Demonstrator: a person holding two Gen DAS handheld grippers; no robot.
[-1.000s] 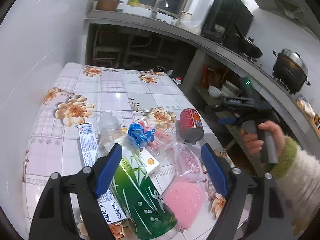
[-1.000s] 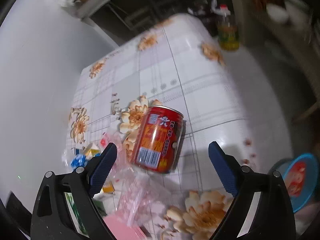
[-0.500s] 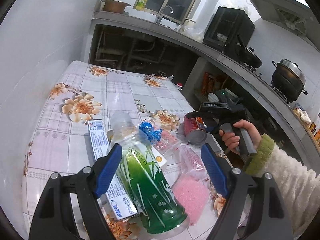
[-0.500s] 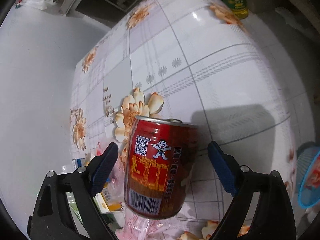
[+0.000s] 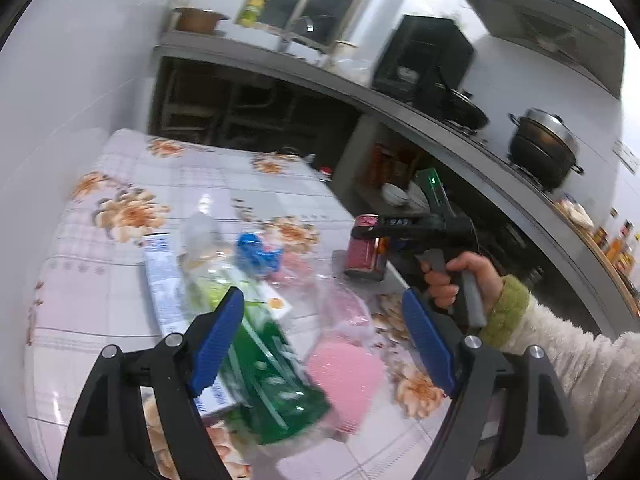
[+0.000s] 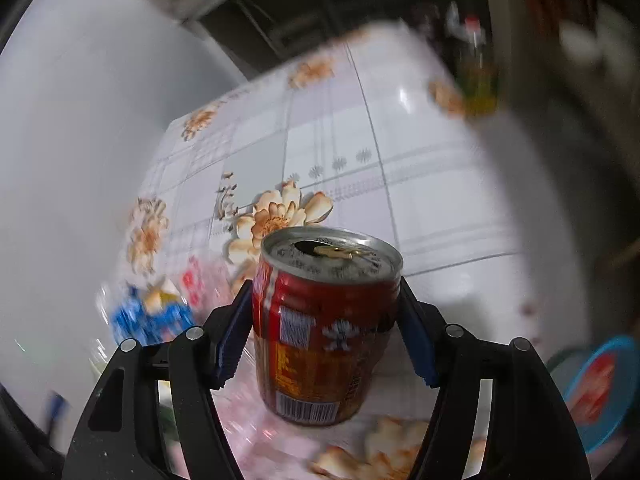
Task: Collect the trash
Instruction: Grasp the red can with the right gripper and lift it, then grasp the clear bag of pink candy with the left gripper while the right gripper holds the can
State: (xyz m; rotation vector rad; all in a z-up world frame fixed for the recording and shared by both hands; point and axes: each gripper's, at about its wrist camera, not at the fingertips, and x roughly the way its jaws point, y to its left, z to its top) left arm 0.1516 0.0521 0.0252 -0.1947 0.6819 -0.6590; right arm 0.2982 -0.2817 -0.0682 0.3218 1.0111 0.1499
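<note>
Both right gripper (image 6: 326, 334) jaws closing on red can (image 6: 324, 328); blurred litter behind.

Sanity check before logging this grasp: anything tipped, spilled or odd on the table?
No spill shows. The green bottle lies on its side among wrappers, partly over a flat white box. The red can stands upright, already opened; the right gripper has its jaws closing around it. Motion blur hides finer detail.

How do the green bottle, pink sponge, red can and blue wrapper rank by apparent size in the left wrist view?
1. green bottle, largest, though nearest the camera
2. pink sponge
3. red can and blue wrapper: look alike, and both lie farther off, so unranked
</note>
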